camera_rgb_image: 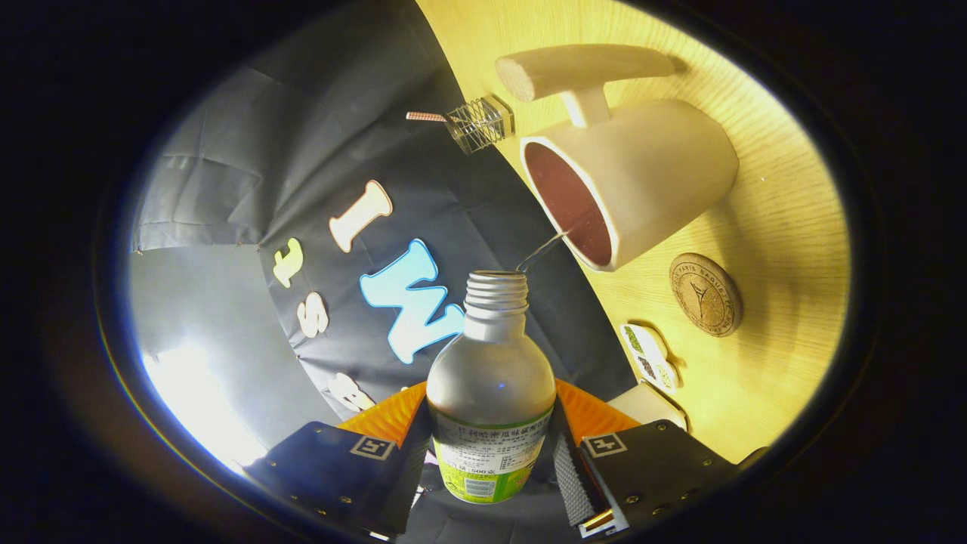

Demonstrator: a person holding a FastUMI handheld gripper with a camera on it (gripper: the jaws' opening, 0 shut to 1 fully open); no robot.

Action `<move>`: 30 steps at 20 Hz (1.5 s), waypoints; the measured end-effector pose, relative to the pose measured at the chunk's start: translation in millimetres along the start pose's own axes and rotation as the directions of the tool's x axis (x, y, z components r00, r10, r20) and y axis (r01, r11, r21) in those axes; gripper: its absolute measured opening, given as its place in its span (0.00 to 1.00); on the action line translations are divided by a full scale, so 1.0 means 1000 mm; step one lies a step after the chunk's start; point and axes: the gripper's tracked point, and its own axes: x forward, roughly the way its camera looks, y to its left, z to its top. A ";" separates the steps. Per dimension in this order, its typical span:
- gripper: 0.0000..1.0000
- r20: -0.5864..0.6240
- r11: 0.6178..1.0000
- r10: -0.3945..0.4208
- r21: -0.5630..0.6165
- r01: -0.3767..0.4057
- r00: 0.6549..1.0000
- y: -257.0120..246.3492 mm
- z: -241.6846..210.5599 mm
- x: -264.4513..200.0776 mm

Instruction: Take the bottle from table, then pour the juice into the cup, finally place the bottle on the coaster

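The gripper [491,453] is squeezing the clear plastic bottle with the green label [491,393] between both fingers. The bottle is tipping toward the white cup with the dark red inside [650,181], and a thin stream is running from its open neck into the cup. The round cork coaster [705,294] is lying on the light wooden table [786,227], just beside the cup.

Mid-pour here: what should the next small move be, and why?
Probably hold the tilt a little longer. The gripper is shut on the uncapped clear plastic bottle, and a thin stream runs into the white wooden-handled cup. The round cork coaster waits beside it.
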 end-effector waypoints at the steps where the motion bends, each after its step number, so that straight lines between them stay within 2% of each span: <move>1: 0.75 0.001 1.000 -0.001 -0.001 0.001 1.000 0.000 0.001 -0.001; 16: 0.75 -0.008 0.998 -0.039 -0.050 0.039 0.999 -0.019 0.011 -0.002; 30: 0.75 -0.006 0.996 -0.025 -0.081 0.024 1.000 -0.019 0.017 -0.002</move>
